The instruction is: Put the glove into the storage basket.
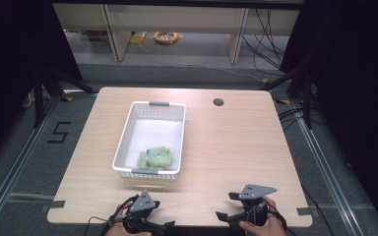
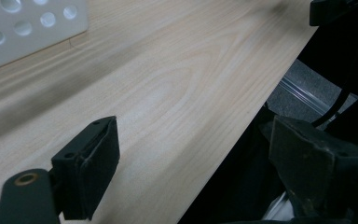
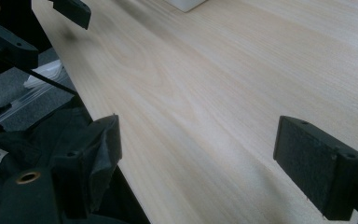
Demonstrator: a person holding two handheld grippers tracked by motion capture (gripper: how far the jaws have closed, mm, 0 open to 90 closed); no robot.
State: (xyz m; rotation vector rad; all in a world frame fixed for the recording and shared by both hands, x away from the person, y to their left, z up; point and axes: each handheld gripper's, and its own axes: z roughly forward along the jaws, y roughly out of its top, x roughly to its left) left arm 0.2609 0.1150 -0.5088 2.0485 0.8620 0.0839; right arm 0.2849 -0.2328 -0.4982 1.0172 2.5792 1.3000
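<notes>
- a white perforated plastic basket (image 1: pixel 129 129) is sitting on the left half of the table, with a grey handle at its far rim and another at its near rim.
- a green soft toy (image 1: pixel 155 158) is lying inside the basket, in its near part, close to the near wall; the far part of the basket floor is showing bare white.
- in my left gripper view a corner of the basket's holed wall (image 2: pixel 28 32) is showing at the top left.
- i am holding my left gripper (image 1: pixel 139 212) at the near edge of the table, just in front of the basket; its jaws are standing wide apart and gripping nothing, one over the wood and one past the table edge.
- i am holding my right gripper (image 1: pixel 236 206) near the same edge, well to the right of the basket; its jaws are also spread wide with nothing between them.
- the light wood table (image 1: pixel 236 147) is carrying a round cable hole (image 1: pixel 218 102) near its far edge.
- the floor around is grey carpet, with a "5" (image 1: pixel 59 132) marked in dark tape at the left.
- beyond the table, pale wooden furniture legs are standing, a coil of orange cord (image 1: pixel 166 37) is lying on the floor, and black cables are trailing at the right.
</notes>
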